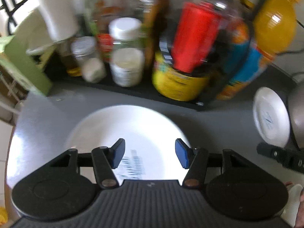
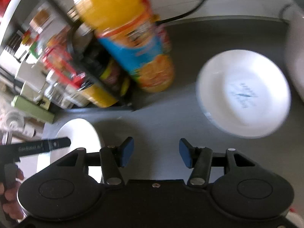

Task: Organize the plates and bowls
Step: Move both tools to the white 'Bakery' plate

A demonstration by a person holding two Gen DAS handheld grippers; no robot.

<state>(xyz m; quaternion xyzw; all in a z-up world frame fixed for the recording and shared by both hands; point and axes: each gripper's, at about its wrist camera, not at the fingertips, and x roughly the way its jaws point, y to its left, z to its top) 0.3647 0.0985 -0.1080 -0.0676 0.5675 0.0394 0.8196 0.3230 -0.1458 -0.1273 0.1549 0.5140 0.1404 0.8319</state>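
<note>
Both grippers, left [image 1: 150, 154] and right [image 2: 155, 153], spread, holding nothing. Big plate [image 1: 125, 131] under left; small plate [image 2: 244, 93] right of juice bottle [image 2: 133, 43]. Blurred; probably risks clipping the bottle.

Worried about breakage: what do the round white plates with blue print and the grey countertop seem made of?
The round white plates with blue print look like glazed ceramic or opal glass: smooth, bright, glossy; blur leaves it open. The grey countertop looks like matte laminate or stone, uniform, with soft glare near its edge.
</note>
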